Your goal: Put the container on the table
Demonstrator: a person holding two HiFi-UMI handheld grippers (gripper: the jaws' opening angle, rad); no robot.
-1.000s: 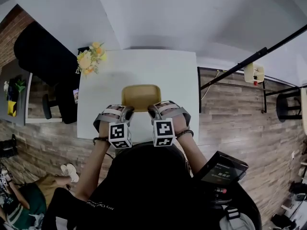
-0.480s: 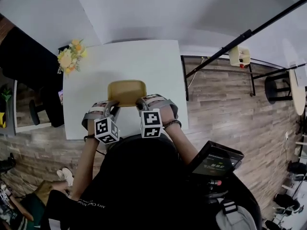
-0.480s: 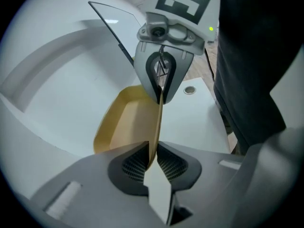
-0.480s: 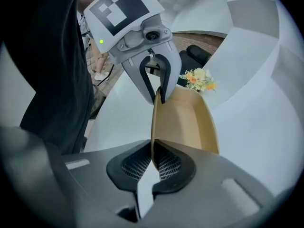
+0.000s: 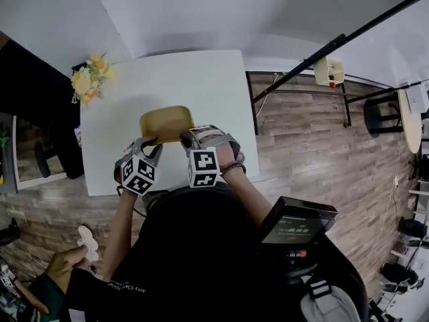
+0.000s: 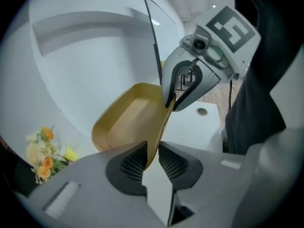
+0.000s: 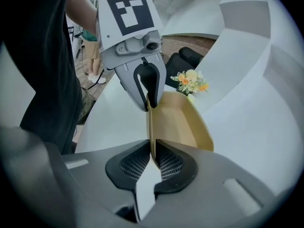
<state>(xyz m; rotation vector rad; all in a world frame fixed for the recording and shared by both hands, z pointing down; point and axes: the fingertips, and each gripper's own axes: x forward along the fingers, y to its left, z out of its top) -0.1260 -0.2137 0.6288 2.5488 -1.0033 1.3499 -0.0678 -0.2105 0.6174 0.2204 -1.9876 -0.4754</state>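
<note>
Quick status from us: the tan container (image 5: 165, 122) is over the near half of the white table (image 5: 201, 79), with one long rim facing us and both grippers on that rim. Our right gripper (image 7: 154, 156) is clamped shut on its part of the rim, and both pads squeeze the thin wall. Our left gripper (image 6: 152, 156) has just been opening its jaws. The rim sits between them, but there's a gap beside the wall, so the pads aren't pinching it. We honestly can't tell if the base lies flat on the tabletop or the near edge is a bit raised. A bunch of yellow and orange flowers (image 5: 88, 80) stands at the table's far left corner, well apart from the container. There's a wood-look floor (image 5: 301, 146) to the right.
</note>
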